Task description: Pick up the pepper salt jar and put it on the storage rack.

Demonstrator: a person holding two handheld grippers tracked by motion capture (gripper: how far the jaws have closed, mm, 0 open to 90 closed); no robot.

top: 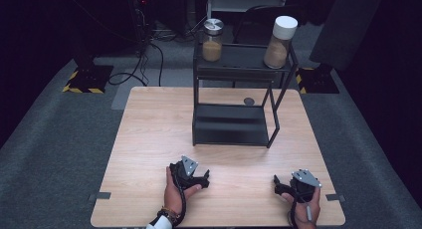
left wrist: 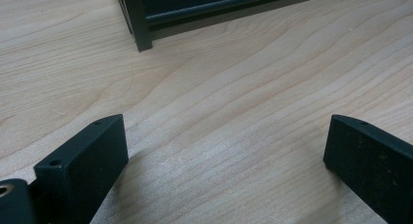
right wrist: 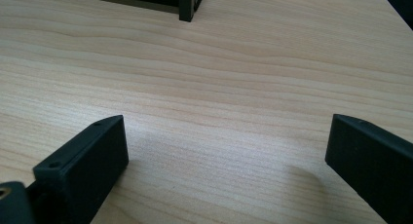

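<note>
Black rack point(top: 234, 124): stands mid-table point(top: 149, 154); silver-lidded jar point(top: 212, 40) and white-lidded jar point(top: 280, 41) on its top shelf; left gripper point(top: 203, 178) near its front, jaws wide apart, empty; right gripper point(top: 276, 183) toward its front-right, jaws likewise spread, holding nothing.

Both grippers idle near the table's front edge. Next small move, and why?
Probably lift the right gripper toward the white-lidded jar on the black rack. Both grippers rest open and empty on the table, and the two jars sit out of reach on the rack's top shelf.
</note>
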